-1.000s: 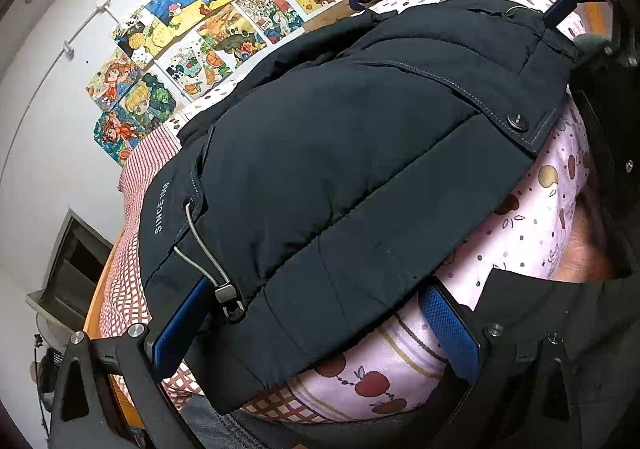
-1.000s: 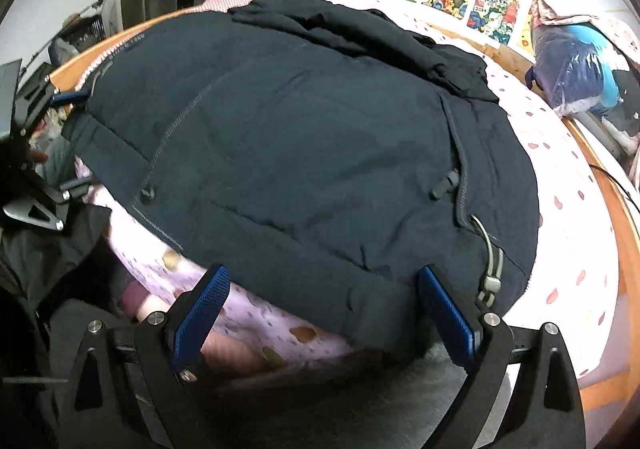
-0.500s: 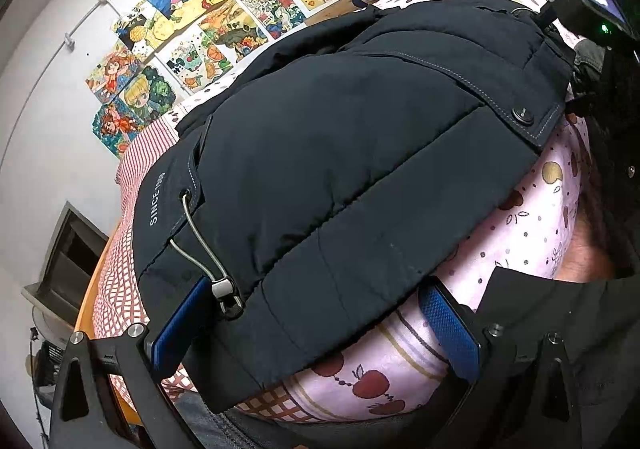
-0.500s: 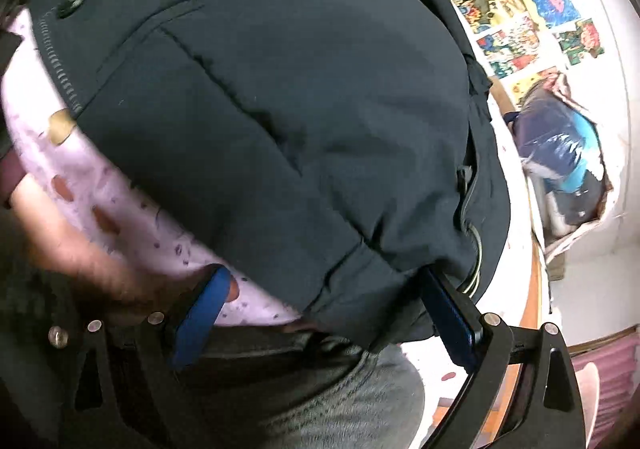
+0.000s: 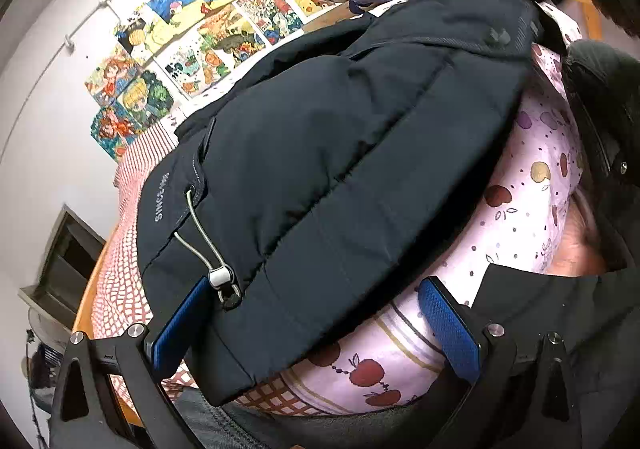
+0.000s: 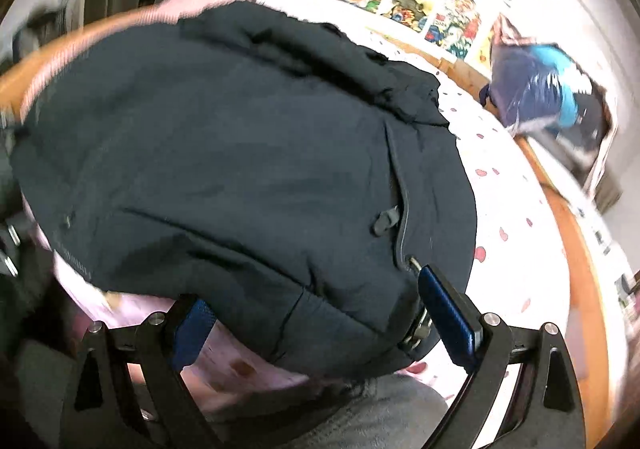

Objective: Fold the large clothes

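Note:
A large dark navy padded jacket (image 5: 340,177) lies spread on the bed, hem toward me, with a grey drawcord and toggle (image 5: 218,275) at its left hem corner. My left gripper (image 5: 316,317) is open, its blue pads on either side of the jacket's hem corner. In the right wrist view the same jacket (image 6: 240,169) fills the frame. My right gripper (image 6: 320,313) is open with the right hem corner between its pads, near the zipper end (image 6: 412,263). That view is blurred.
The bed has a pink apple-print sheet (image 5: 520,209) and a red checked cover (image 5: 128,249), with a wooden frame (image 6: 576,261). A blue plastic-wrapped bundle (image 6: 536,89) sits at the bed's far end. Drawings (image 5: 192,33) cover the wall. My dark-sleeved body (image 5: 580,309) is close.
The right gripper swung sharply and came back to face the jacket's right hem corner, closer than before. The left gripper crept forward around the left hem corner. Both stayed open.

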